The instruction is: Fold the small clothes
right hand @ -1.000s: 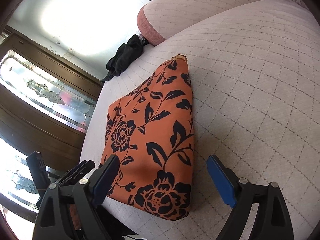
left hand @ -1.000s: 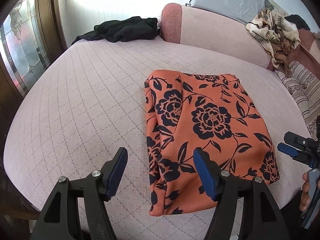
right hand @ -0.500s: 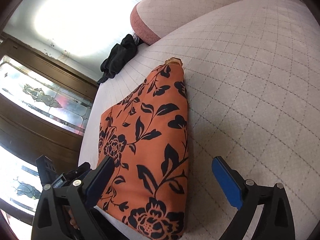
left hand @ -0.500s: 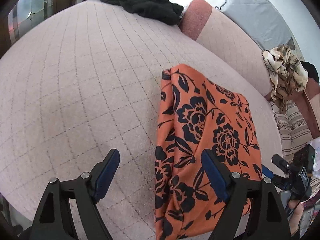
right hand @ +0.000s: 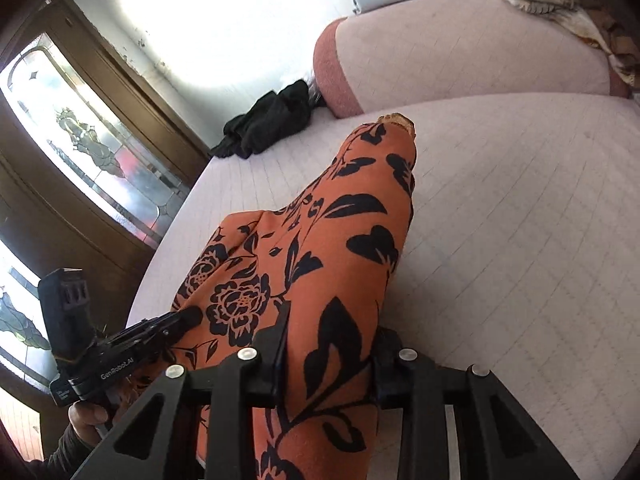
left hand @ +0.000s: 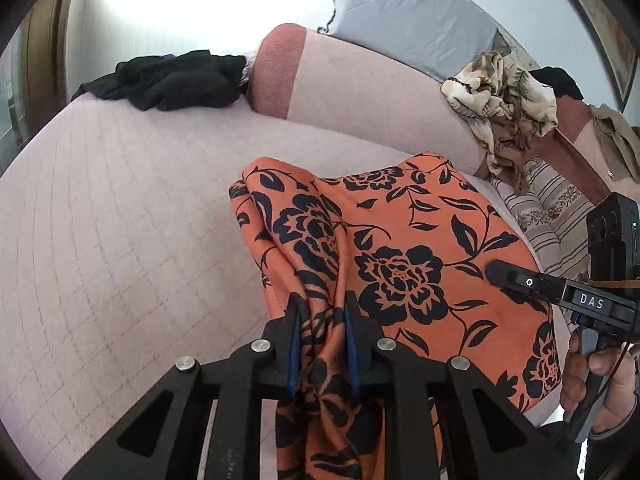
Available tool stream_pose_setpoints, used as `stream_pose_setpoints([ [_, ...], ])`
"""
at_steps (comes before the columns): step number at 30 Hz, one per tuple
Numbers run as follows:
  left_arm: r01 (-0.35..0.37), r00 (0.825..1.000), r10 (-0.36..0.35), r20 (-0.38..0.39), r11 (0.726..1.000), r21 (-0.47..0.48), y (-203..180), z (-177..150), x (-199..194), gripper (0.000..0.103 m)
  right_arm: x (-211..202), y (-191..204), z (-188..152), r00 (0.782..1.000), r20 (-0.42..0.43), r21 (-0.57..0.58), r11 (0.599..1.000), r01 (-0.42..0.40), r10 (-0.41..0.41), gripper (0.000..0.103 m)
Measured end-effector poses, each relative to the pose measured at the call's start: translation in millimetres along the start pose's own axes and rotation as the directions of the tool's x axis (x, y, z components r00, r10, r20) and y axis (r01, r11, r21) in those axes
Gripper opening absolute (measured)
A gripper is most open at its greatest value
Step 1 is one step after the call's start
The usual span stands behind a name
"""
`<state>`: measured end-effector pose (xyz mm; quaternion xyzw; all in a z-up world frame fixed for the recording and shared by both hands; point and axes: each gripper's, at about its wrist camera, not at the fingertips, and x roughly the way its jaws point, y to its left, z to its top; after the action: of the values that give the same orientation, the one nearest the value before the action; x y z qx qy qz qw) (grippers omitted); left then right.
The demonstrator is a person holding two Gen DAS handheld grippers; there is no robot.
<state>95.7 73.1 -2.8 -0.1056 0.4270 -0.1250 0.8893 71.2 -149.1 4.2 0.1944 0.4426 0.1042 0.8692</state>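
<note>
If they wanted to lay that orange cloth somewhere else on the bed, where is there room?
Bare quilt lies between the orange floral cloth and black garment, and beside the cloth's other side. Crowded: the bolster end with the patterned scarf.

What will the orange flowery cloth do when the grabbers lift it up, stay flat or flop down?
Probably flop. The orange cloth already bunches into folds where the left gripper pinches it and hangs limp below. It looks thin, so likely light. Between the right gripper fingers it drapes too, so its far end should sag.
</note>
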Motion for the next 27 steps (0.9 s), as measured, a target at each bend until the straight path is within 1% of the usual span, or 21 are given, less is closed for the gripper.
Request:
stream_pose_setpoints([
  [1,0.015,1.000,-0.015,-0.013,1.000,-0.003,-0.1,2.7,7.1,0.021,-4.3,-9.2,1.9,1.000,0.017,0.012,1.000,0.014,-0.014,0.033],
  [2,0.027,0.999,-0.027,-0.032,1.000,-0.009,1.0,2.5,15.7,0.027,-6.9,-20.7,1.8,0.999,0.029,0.030,0.999,0.027,-0.028,0.033],
  [3,0.024,0.998,-0.025,-0.052,1.000,-0.012,2.6,1.3,26.3,0.028,-8.0,-30.7,-1.4,0.998,0.034,0.051,0.998,0.048,-0.050,0.033],
  [4,0.006,0.997,-0.006,-0.075,1.000,-0.001,1.6,-3.3,37.1,0.036,-5.3,-44.5,-5.6,0.997,0.026,0.083,0.994,0.072,-0.074,0.036],
  [5,-0.035,0.995,0.037,-0.096,0.999,0.015,1.4,-6.0,47.5,0.049,0.4,-59.4,-11.0,0.996,0.001,0.119,0.989,0.090,-0.091,0.040],
  [6,-0.088,0.989,0.091,-0.116,0.996,0.032,1.2,-11.3,54.8,0.055,9.6,-74.8,-18.8,0.991,-0.038,0.153,0.979,0.131,-0.127,0.045],
  [7,-0.118,0.983,0.123,-0.133,0.992,0.043,3.9,-16.7,57.6,0.064,15.1,-85.6,-27.8,0.981,-0.068,0.179,0.965,0.192,-0.183,0.061],
  [8,-0.116,0.984,0.121,-0.129,0.992,0.041,11.2,-22.3,52.1,0.065,16.6,-90.6,-36.8,0.969,-0.078,0.189,0.951,0.245,-0.234,0.068],
  [9,-0.119,0.986,0.122,-0.111,0.992,0.035,18.4,-26.8,43.3,0.067,12.8,-88.9,-44.5,0.968,-0.061,0.193,0.949,0.251,-0.243,0.072],
  [10,-0.139,0.985,0.142,-0.094,0.990,0.033,25.1,-30.5,33.5,0.073,6.0,-82.6,-49.7,0.969,-0.033,0.198,0.948,0.248,-0.246,0.075],
  [11,-0.177,0.981,0.179,-0.078,0.984,0.032,31.7,-33.7,22.5,0.078,-1.3,-72.2,-53.2,0.962,-0.006,0.191,0.944,0.267,-0.271,0.076],
  [13,-0.223,0.974,0.223,-0.041,0.975,0.026,44.7,-39.2,-0.5,0.079,-13.3,-42.8,-56.9,0.950,0.045,0.153,0.942,0.300,-0.310,0.078],
  [16,-0.264,0.964,0.265,-0.018,0.964,0.041,50.2,-43.7,-27.6,0.082,-30.6,6.4,-64.1,0.942,0.088,0.095,0.944,0.315,-0.324,0.085],
  [17,-0.278,0.960,0.279,-0.004,0.960,0.041,49.1,-47.6,-38.9,0.084,-34.0,26.1,-69.1,0.935,0.105,0.077,0.940,0.331,-0.338,0.087],
  [19,-0.303,0.953,0.302,0.037,0.952,0.030,43.3,-55.4,-60.2,0.087,-42.1,51.9,-82.2,0.918,0.133,0.043,0.927,0.372,-0.374,0.093],
  [20,-0.312,0.949,0.310,0.059,0.950,0.026,45.9,-54.4,-70.2,0.090,-44.0,64.2,-86.2,0.910,0.134,0.034,0.920,0.392,-0.392,0.098],
  [21,-0.324,0.943,0.322,0.080,0.946,0.022,45.8,-56.7,-79.3,0.092,-45.6,71.7,-91.7,0.903,0.130,0.025,0.912,0.410,-0.410,0.101],
  [22,-0.341,0.936,0.338,0.095,0.940,0.020,43.6,-60.4,-88.7,0.095,-48.0,77.9,-100.4,0.896,0.128,0.011,0.904,0.427,-0.425,0.102],
  [23,-0.353,0.931,0.349,0.110,0.935,0.022,39.8,-63.5,-95.3,0.096,-48.7,86.6,-108.0,0.888,0.130,-0.005,0.896,0.445,-0.440,0.102],
  [25,-0.367,0.925,0.359,0.121,0.929,0.047,31.6,-68.8,-105.8,0.096,-48.5,99.7,-122.8,0.873,0.120,-0.037,0.877,0.479,-0.472,0.102],
  [27,-0.376,0.922,0.366,0.122,0.924,0.065,24.3,-71.9,-111.8,0.096,-48.1,109.1,-132.5,0.865,0.103,-0.059,0.865,0.499,-0.492,0.102],
])
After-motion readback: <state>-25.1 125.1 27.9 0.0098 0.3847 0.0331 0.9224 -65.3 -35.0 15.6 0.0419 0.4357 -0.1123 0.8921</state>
